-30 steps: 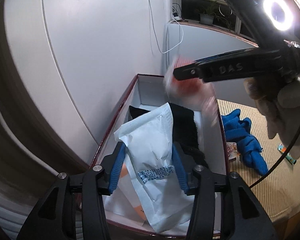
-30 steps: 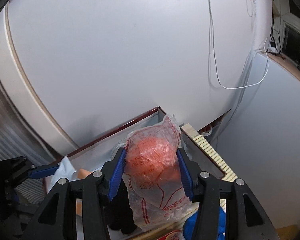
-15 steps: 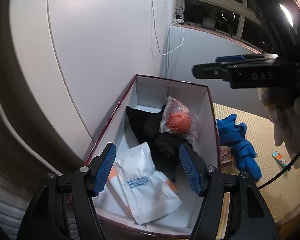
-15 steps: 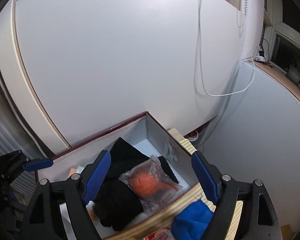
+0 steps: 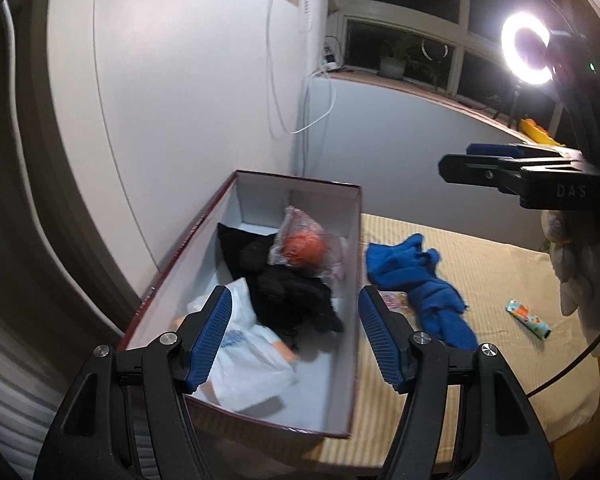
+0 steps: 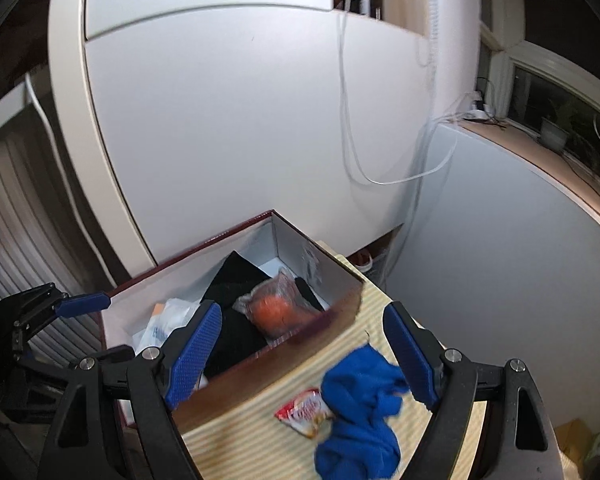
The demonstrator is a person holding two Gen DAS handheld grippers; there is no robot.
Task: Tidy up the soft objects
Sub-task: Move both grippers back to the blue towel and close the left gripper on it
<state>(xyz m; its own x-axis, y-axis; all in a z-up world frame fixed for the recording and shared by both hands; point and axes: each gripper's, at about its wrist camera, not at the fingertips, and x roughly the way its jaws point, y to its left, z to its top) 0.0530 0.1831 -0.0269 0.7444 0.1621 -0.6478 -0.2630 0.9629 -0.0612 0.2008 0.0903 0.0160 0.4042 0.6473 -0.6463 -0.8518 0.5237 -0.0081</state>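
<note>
Blue-padded left gripper (image 5: 294,336) and right gripper (image 6: 302,354) just sprung apart, empty; white pouch (image 5: 248,364), orange bag (image 5: 304,250) inside box (image 5: 350,280).

Both grippers same build: black plastic arms with triangular cutouts, silver screw heads at the pivots, blue ribbed pads on the inner finger faces. Left gripper (image 5: 294,334) fills the lower frame of its view. Right gripper (image 6: 302,354) likewise; seen side-on at right edge of left view, white "DAS" lettering, thin black cable below, light fuzzy glove behind.
</note>
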